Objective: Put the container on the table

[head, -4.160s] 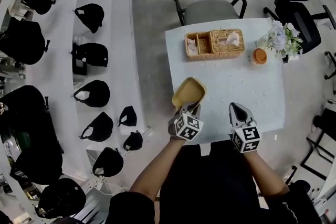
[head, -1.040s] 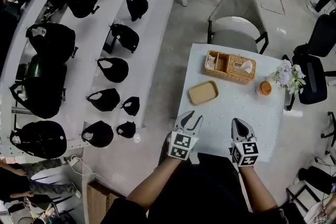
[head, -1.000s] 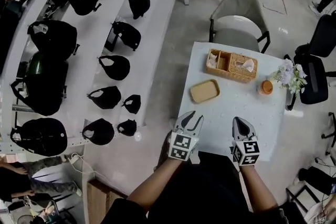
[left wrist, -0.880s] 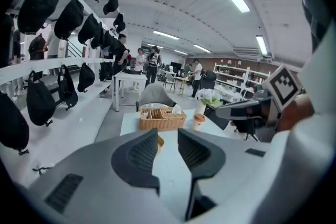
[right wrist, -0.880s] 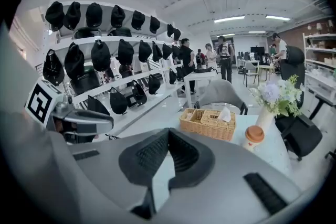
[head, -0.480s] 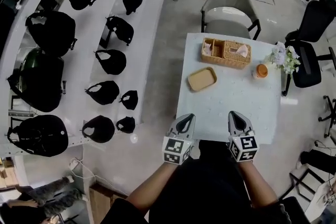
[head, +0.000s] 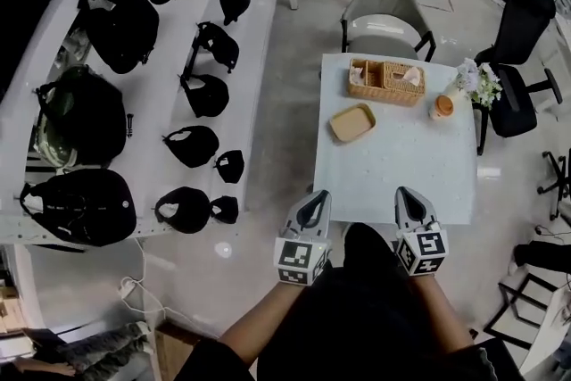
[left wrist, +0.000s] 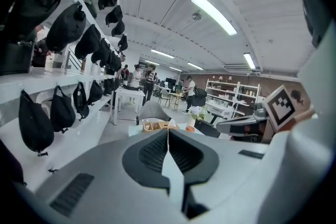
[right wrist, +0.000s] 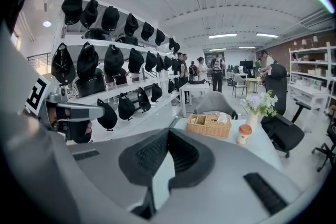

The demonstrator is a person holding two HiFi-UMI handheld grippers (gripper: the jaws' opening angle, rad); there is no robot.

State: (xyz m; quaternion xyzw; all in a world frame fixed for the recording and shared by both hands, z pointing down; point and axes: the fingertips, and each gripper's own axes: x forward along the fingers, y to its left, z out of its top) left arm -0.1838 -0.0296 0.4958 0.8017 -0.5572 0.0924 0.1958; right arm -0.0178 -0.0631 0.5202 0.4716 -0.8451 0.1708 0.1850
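The tan shallow container (head: 351,122) lies on the white table (head: 401,169), near its left edge and in front of the wicker basket (head: 386,81). Neither gripper touches it. My left gripper (head: 313,203) hangs off the table's near left corner, shut and empty. My right gripper (head: 409,200) is over the near edge, also shut with nothing held. In the left gripper view the jaws (left wrist: 168,131) meet in a closed seam. The right gripper view shows the same closed seam (right wrist: 168,132), with the basket (right wrist: 209,126) beyond; the container is hidden there.
An orange-lidded cup (head: 441,106) and a vase of flowers (head: 478,83) stand at the table's far right. A grey chair (head: 384,9) sits behind the table and a black office chair (head: 526,22) to its right. White shelves with several black bags (head: 205,94) run along the left.
The left gripper's jaws, open a second ago, are now shut. Both grippers have drawn back from the table toward me, and the container stays where it was set down.
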